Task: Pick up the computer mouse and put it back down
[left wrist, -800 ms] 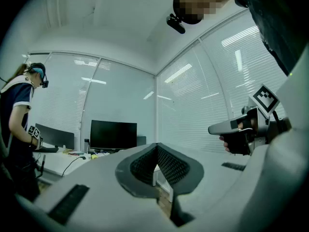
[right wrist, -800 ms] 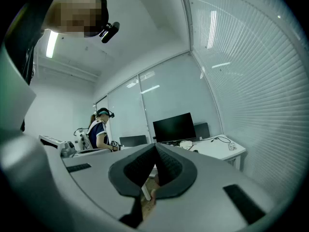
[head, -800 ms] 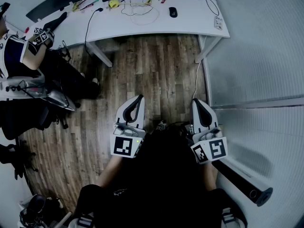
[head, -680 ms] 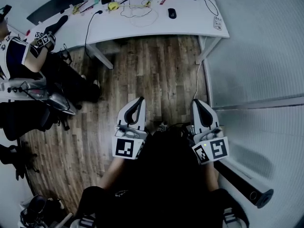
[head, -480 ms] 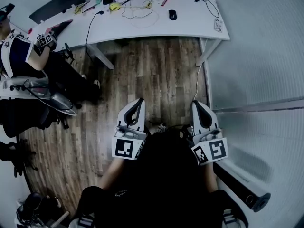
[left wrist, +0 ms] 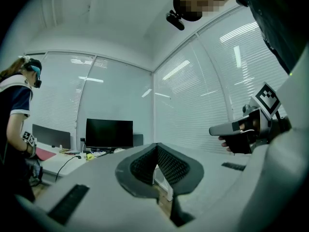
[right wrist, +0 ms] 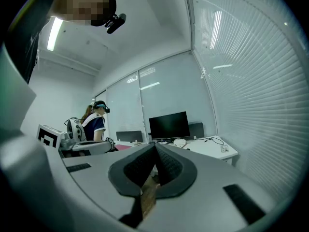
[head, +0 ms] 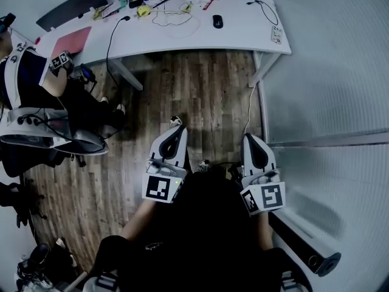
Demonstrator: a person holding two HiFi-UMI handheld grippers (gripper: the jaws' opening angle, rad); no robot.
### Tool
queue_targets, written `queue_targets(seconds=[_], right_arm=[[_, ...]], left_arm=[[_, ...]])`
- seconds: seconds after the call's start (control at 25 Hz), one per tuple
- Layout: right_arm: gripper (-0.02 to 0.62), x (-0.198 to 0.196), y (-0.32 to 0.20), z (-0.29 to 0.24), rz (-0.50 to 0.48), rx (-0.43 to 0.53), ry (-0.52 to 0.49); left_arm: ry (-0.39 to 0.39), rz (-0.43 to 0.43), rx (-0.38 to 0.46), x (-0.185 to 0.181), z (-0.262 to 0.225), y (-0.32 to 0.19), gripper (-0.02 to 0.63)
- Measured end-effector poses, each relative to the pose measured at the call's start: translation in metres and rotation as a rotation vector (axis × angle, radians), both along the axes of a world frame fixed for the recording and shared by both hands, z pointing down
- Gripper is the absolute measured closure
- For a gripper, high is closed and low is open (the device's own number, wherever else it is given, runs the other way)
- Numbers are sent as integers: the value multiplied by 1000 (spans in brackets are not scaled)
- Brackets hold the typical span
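Note:
A black computer mouse lies on the white desk at the top of the head view, far from both grippers. My left gripper and right gripper are held close to my body above the wooden floor, pointing toward the desk. Both have their jaws together with nothing between them. In the left gripper view the left gripper's pads meet, and the right gripper shows at the right. The right gripper looks the same in its own view.
A black monitor and cables stand on the desk. Another person sits at the desk's left end by a pink pad. A glass wall with blinds runs along the right. A power strip lies at the desk's right edge.
The seated person at the left has drawn an arm back, uncovering the pink pad. My two grippers have stayed at about the same spot, shut.

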State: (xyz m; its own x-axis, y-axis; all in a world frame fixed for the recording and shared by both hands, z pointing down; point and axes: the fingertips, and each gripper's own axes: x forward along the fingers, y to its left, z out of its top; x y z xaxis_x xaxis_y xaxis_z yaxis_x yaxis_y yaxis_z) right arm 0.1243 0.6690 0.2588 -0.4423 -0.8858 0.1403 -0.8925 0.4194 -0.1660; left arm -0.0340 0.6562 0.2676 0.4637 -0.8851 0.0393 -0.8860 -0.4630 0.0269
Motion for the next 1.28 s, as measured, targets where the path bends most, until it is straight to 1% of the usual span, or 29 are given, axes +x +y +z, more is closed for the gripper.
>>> queue_targets(seconds=[0.24,0.44,0.56,0.72,0.84,0.96,1.16,1.28], right_arm=[[595,17,-26,6,57,-6,-8],[595,17,-55,15,95,-23,-2],[595,22,-80,15,113,-30,6],[595,18,-122,16,134,-17,-28],[595,11,-155,17,135,-15,-29],[595,-2,-191,11,128,-11,-32],[595,-26,-248,8,129,-17,-46],[595,-44,-281,8,136,-24,-91]], left_arm=[[-1,45,0,15,7,-36,600],[13,65,6,14,15,-73,601],[26,81,4,19,17,-101,600],[27,106,21,15,19,-145,601],[26,125,18,10,19,-180,601],[5,148,32,3,13,-219,601],[31,164,63,-19,0,-276,601],[36,160,73,-37,-1,-308,601]])
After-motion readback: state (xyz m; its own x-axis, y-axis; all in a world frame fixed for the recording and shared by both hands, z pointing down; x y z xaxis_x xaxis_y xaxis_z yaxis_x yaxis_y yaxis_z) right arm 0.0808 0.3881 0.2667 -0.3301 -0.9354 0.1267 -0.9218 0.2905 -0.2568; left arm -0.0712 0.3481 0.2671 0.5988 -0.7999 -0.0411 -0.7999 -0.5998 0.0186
